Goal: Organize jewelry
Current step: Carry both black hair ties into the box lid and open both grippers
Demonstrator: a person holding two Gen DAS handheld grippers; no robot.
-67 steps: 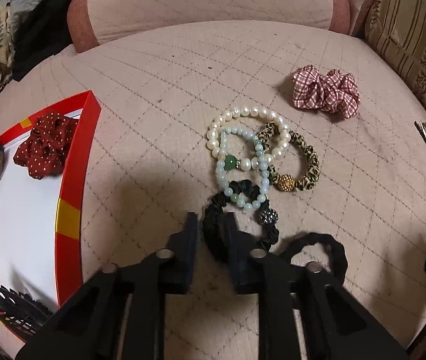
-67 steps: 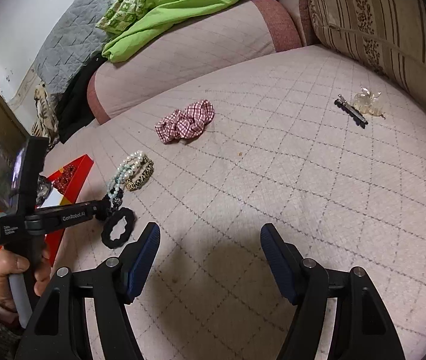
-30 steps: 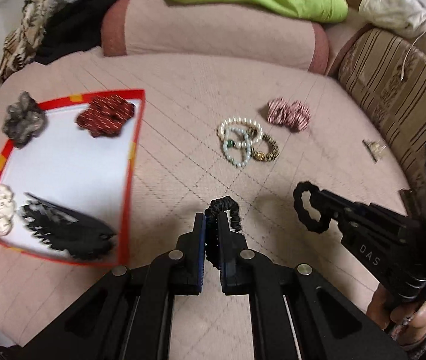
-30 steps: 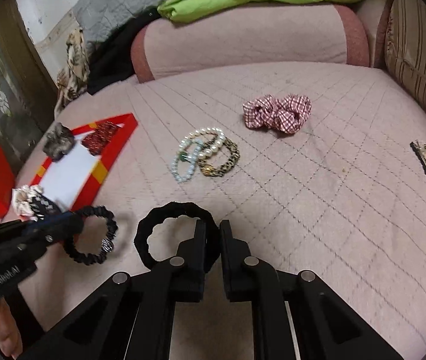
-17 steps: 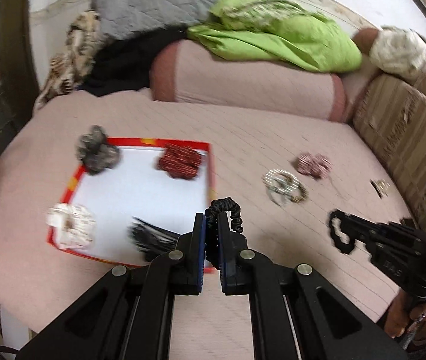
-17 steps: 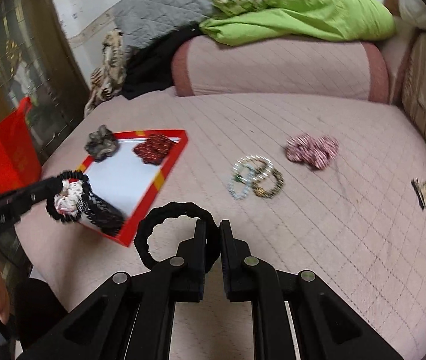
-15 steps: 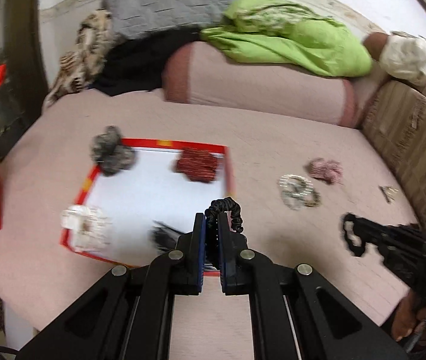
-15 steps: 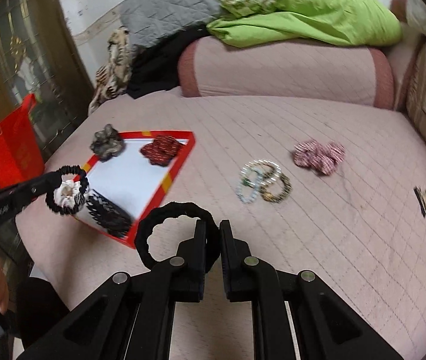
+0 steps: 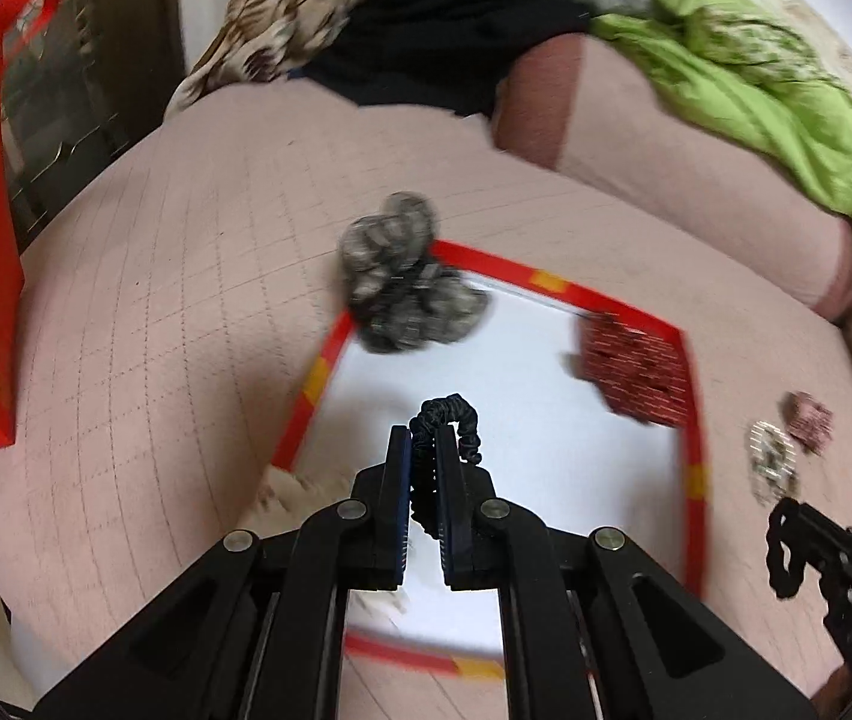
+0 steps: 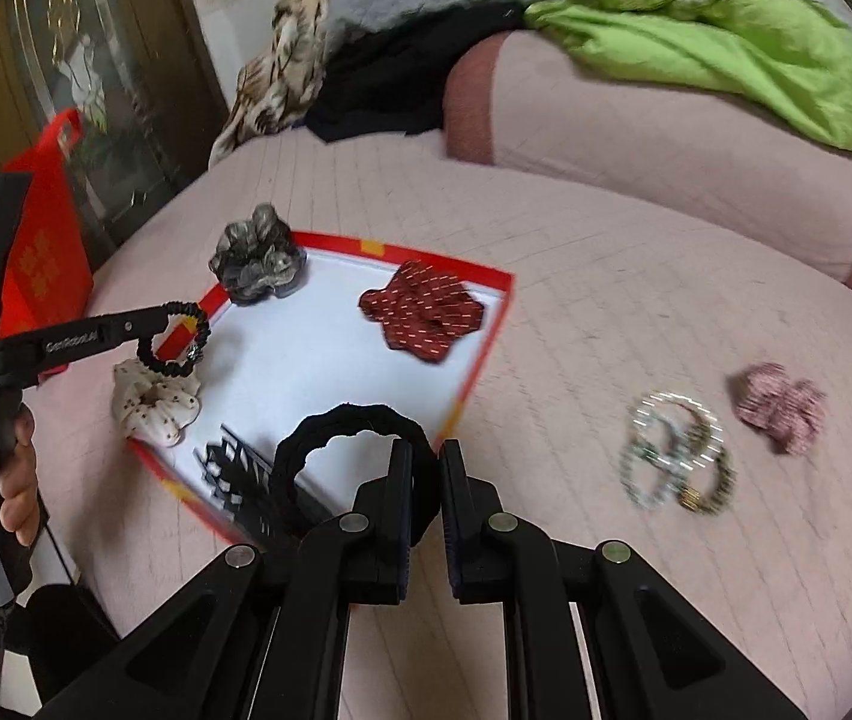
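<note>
Above the tray [image 10: 489, 333], both tools pinch black hair ties.

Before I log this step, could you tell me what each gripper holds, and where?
Left gripper: thin black beaded hair tie, pinched on its band. Right gripper: thicker black hair tie, pinched at its near edge.

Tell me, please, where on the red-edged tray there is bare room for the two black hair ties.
The tray is bare across its white middle, between the grey scrunchie, the red scrunchie and the black claw clip. The near-left corner is crowded by the cream scrunchie and the clip.
</note>
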